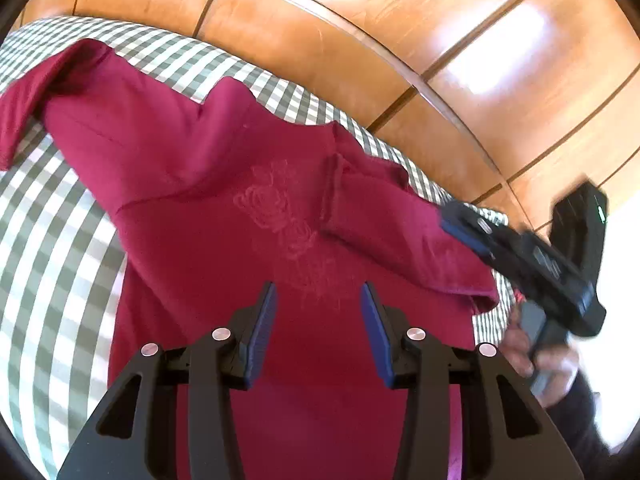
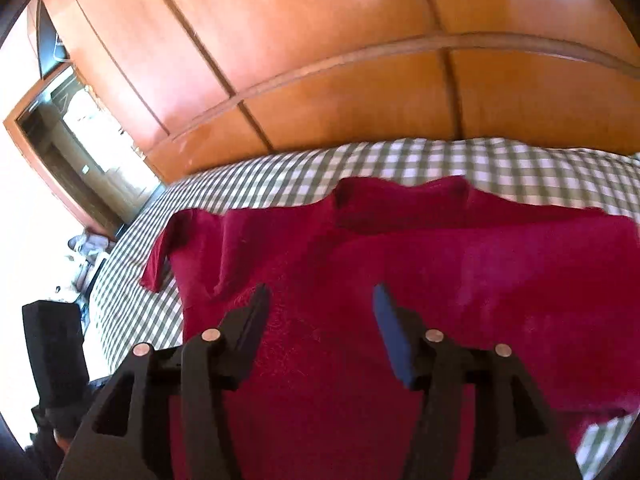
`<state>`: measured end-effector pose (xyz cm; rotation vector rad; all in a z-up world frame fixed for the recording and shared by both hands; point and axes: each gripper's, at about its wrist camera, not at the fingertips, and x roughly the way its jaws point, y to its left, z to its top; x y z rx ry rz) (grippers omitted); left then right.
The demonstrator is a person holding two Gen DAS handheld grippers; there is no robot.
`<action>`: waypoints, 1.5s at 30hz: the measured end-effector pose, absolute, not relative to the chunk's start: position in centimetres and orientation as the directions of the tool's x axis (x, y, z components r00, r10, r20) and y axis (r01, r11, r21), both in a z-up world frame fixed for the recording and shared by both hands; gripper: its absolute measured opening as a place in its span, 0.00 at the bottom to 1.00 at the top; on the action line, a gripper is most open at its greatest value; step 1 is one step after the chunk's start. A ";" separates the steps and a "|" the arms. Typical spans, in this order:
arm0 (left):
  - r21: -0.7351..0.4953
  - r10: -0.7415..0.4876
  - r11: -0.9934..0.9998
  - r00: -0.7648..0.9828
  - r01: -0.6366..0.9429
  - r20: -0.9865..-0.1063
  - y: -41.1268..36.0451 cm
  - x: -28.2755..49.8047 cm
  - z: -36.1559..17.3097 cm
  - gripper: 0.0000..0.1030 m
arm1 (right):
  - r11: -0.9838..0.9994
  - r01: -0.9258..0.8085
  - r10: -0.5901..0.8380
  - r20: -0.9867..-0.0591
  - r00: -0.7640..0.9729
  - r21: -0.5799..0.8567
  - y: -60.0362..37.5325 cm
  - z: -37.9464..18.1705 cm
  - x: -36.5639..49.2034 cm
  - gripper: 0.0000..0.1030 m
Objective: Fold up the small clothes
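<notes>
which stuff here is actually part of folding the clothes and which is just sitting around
Part of the job:
red T-shirt, spread flat
left gripper, open over the shirt
right gripper, open over the shirt
checked bedsheet, the surface under the shirt

Just lying about:
wooden wardrobe behind the bed
doorway
clutter on the floor beside the bed, too blurred to identify

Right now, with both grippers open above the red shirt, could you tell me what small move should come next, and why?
Probably lower the right gripper and close it on the red shirt near its side edge. Both grippers are open and hold nothing; the left gripper hovers over the faint print. The shirt lies mostly spread on the checked sheet, one sleeve already turned inward, so a side fold seems next.
</notes>
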<state>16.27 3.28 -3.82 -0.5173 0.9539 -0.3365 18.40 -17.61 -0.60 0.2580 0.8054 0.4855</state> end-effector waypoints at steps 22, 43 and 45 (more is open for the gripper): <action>-0.477 -0.439 0.877 0.478 0.046 -0.761 -4.5 27.5 -6.4 0.16 | 0.890 0.206 0.153 -0.692 0.706 0.407 -35.1 -6.8 12.3 0.65; -0.267 -0.224 0.964 0.581 0.012 -0.782 0.6 23.4 -5.9 0.13 | 0.958 0.179 0.046 -0.736 0.675 0.224 -33.4 -7.0 11.7 0.62; -0.227 -0.200 0.973 0.589 0.028 -0.783 0.1 23.0 -5.3 0.13 | 0.925 0.107 0.206 -0.720 0.662 0.364 -34.6 -6.4 11.2 0.65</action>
